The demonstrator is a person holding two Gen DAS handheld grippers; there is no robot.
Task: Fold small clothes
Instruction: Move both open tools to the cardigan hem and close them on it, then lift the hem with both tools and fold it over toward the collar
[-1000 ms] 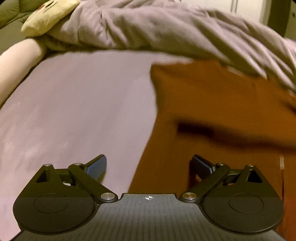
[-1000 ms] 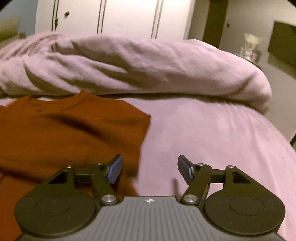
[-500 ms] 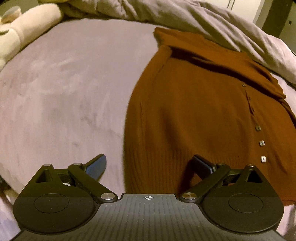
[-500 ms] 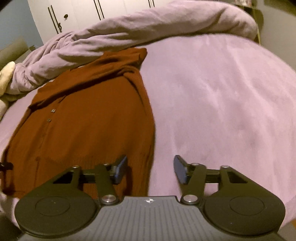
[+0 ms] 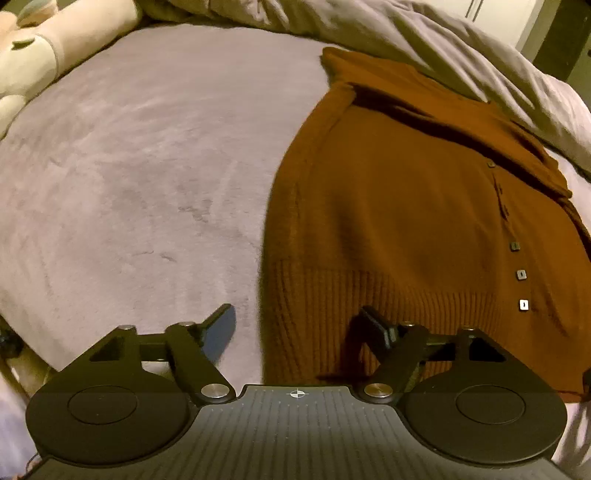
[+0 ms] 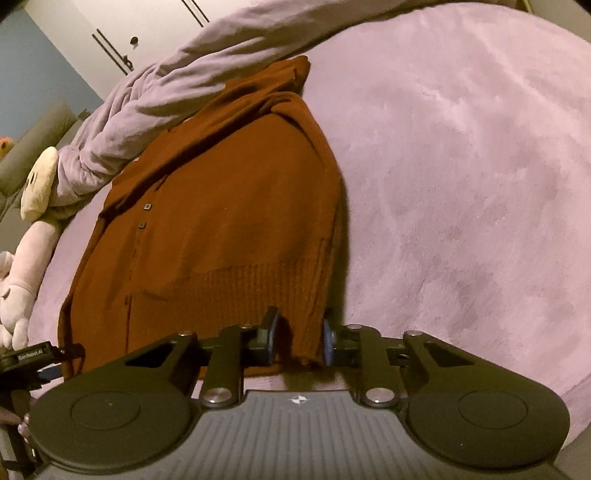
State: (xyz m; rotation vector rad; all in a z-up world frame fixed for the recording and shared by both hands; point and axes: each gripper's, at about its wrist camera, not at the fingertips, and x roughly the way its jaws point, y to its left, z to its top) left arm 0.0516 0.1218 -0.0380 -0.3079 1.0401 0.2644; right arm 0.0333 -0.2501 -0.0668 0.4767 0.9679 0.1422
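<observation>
Fingers of the right gripper [image 6: 298,338] stand either side of the lower right corner of the rust-brown cardigan [image 6: 221,236], part-way closed; a gap shows on the left side of the knit, so the pads [image 6: 272,334] are not yet pressed onto it. Whether the right pad touches the hem is hard to make out. The left gripper [image 5: 297,326] is spread wide at the cardigan's [image 5: 399,221] lower left corner: one finger over the bare bedspread [image 5: 129,177], the other over the ribbed hem, and contact with the fabric cannot be told. The hem's very bottom edge is hidden behind both gripper bodies.

The cardigan lies flat on the mauve bedspread [image 6: 461,166], front up. Its row of small square buttons [image 5: 519,275] runs up from the hem, the upper ones blurred. Just beyond them a sleeve lies folded across the chest, casting a dark shadow that hides the neckline.

Behind the cardigan's top edge a bunched grey duvet [image 5: 424,37] overlaps the collar area. To the cardigan's left, well apart, lie plush toys [image 6: 26,258], cut off by the frame. Past the duvet, white wardrobe doors [image 6: 147,33] are only partly seen.
</observation>
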